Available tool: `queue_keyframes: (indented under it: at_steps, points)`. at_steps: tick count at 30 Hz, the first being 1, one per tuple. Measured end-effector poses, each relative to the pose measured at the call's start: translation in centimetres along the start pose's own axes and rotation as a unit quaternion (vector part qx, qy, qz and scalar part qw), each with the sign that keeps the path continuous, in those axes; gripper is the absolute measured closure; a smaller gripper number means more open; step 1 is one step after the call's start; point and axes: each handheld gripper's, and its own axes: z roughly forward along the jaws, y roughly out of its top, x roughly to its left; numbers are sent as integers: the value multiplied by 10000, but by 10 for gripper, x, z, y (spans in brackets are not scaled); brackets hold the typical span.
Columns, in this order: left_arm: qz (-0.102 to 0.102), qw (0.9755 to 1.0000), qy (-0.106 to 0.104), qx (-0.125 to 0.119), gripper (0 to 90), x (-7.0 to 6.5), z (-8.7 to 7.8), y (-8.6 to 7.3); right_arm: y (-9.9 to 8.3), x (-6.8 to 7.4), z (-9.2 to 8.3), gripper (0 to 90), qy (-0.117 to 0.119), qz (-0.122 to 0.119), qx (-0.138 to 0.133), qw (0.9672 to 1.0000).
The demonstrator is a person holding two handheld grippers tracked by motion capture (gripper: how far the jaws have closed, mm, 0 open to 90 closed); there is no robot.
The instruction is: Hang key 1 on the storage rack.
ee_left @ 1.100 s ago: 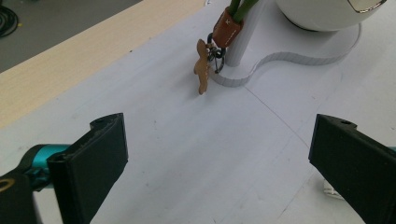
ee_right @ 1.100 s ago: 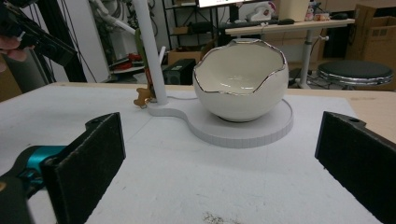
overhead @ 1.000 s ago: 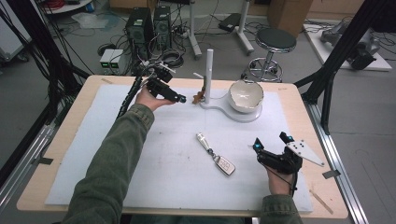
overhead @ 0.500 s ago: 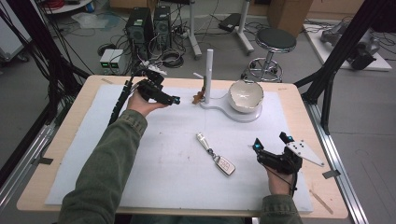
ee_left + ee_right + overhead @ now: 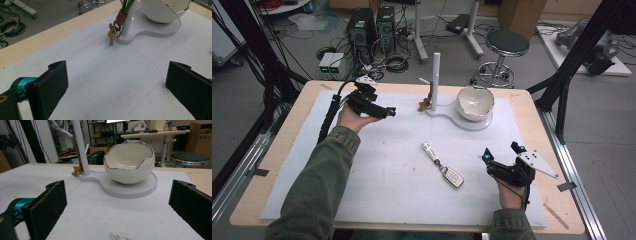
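Overhead, left gripper (image 5: 379, 111) held above the white table mat (image 5: 377, 165) at the far left, jaws spread wide, nothing between them; its own view looks along the mat toward the small brown figure-shaped key charm (image 5: 111, 37), which hangs on a ring below an orange tag against the white upright post (image 5: 435, 80). Charm sits well apart from the jaws, just beside the edge of the white figure-eight stand base (image 5: 150, 35), its lower end at the mat. Cracked-egg-shaped white ceramic bowl with a silver rim (image 5: 129, 163) rests on the round end of that base, right of the post. Right gripper (image 5: 502, 165) rests at the near right of the mat, jaws also wide and empty, aimed at the bowl. White car key fob with silver keyring piece (image 5: 443, 165) lies flat mid-mat, between the two grippers, touching neither.
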Motion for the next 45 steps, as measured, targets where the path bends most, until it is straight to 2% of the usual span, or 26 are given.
queue_keyframes:
  at_steps: [7,15,21,23,31,40,45]
  points:
    - [-40,9997,175,-159,49,2,-16,-16,0,0,0,4,-1,-5,-10,10000]
    - [-129,9992,292,-219,49,4,-28,-35,0,0,1,5,8,-16,6,10000]
    - [-206,9984,418,-330,49,7,-39,-48,0,1,1,5,-3,-27,2,10000]
    - [-212,9978,526,-340,49,7,-41,-53,0,1,1,4,-5,-28,14,10000]
    - [-328,9966,635,-414,49,8,-52,-73,0,0,0,5,-5,6,15,10000]
    - [-407,9933,791,-733,49,9,-70,-90,0,0,-1,5,2,8,33,10000]
    - [-362,9915,863,-906,49,6,-82,-98,0,1,0,5,-10,-19,22,10000]
